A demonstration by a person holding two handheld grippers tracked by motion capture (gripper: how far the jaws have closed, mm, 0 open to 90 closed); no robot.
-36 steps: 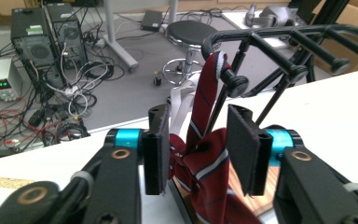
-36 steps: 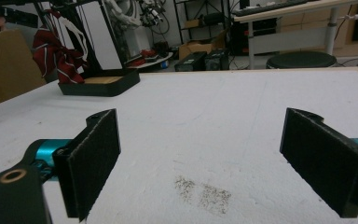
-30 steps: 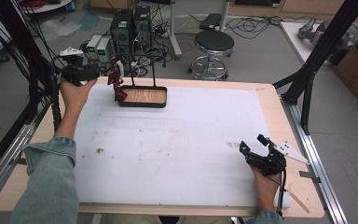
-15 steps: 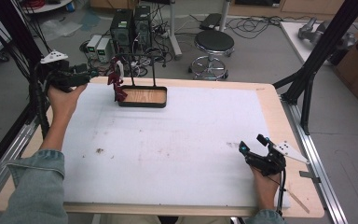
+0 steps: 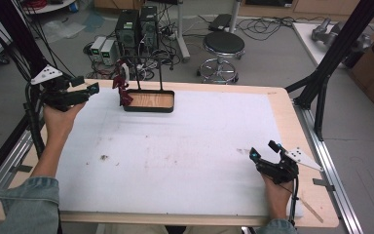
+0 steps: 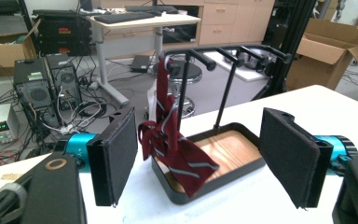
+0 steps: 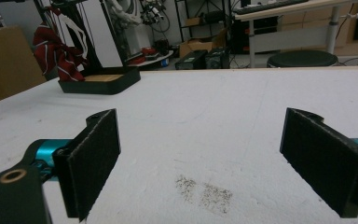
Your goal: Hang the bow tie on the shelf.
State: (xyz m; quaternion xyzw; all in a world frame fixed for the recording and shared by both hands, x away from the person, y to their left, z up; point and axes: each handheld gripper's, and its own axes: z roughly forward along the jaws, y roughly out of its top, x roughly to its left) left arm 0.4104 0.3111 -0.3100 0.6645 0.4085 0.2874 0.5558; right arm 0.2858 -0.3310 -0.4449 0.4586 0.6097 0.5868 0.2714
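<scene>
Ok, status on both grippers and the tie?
Left gripper jaws just opened, clear of tie. Tie draped on rack, tail in tray. Right gripper open, empty. Nothing blocking.

Dark red striped tie (image 6: 172, 149) draped from black rack (image 6: 228, 53), tail in tray (image 6: 233, 154)

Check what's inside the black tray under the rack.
The black tray has a bare wooden floor. The lower end of the red striped tie, hung from the rack, drapes into its near corner and hides the floor there.

1 tie (image 6: 172, 149), 1 rack (image 6: 223, 154) (wooden base), 2 tools
</scene>
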